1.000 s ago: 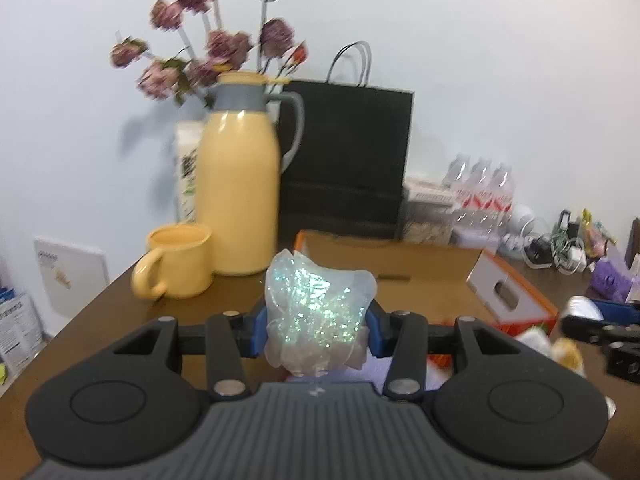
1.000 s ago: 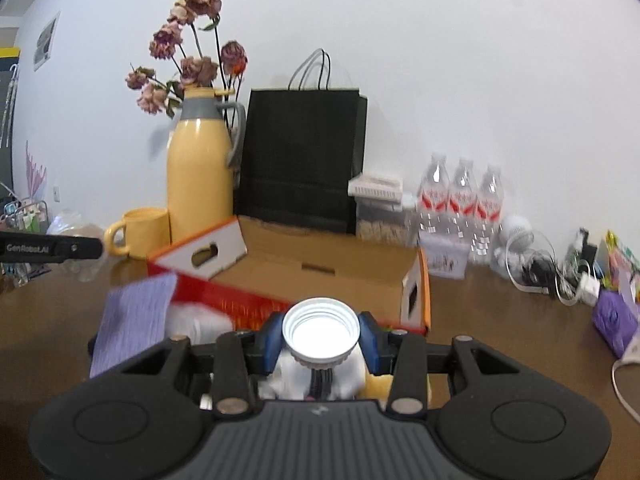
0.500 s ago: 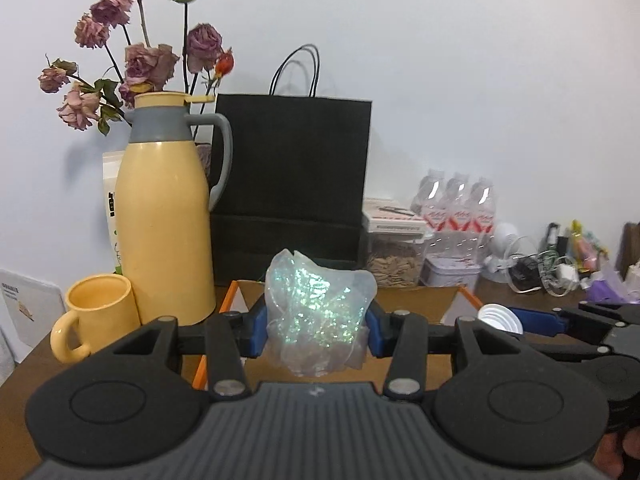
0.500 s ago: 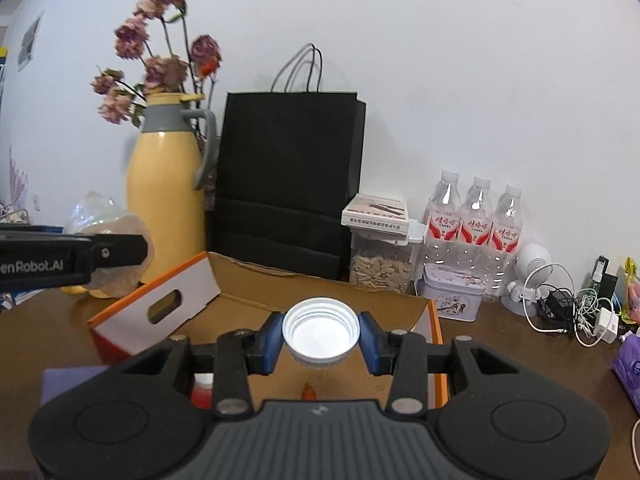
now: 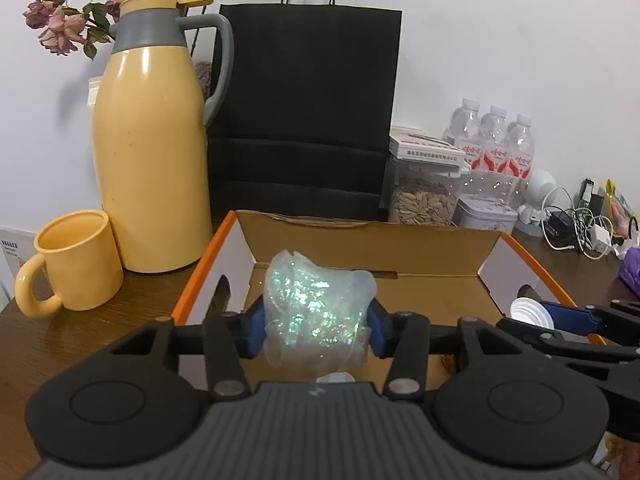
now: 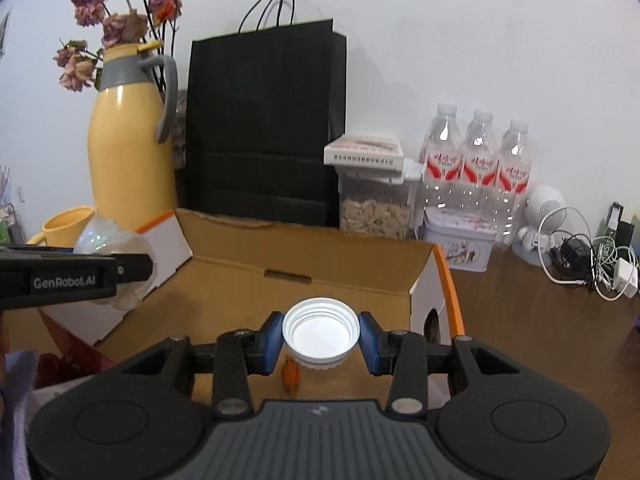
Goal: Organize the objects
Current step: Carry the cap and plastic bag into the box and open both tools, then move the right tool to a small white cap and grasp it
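- Over the open cardboard box [image 5: 368, 240], the left gripper [image 5: 316, 330] has just been widening its jaws; the crumpled iridescent wrapper [image 5: 318, 306] sits between the blue pads, still touching both.
- Right gripper [image 6: 320, 344] clamps the white cap [image 6: 320, 330], open side up, above the box floor.
- Yellow flask [image 5: 152, 152] and yellow mug [image 5: 76, 260] stand beside the box's left wall.

The crumpled wrapper [image 5: 316, 308] looks like thin clear plastic with a shimmering, iridescent sheen; the white cap [image 6: 320, 330] is smooth ribbed plastic. The box [image 5: 368, 236] is matt brown cardboard. The yellow jug [image 5: 150, 152], upper left, is glossy; the table [image 6: 540, 340] is dark wood
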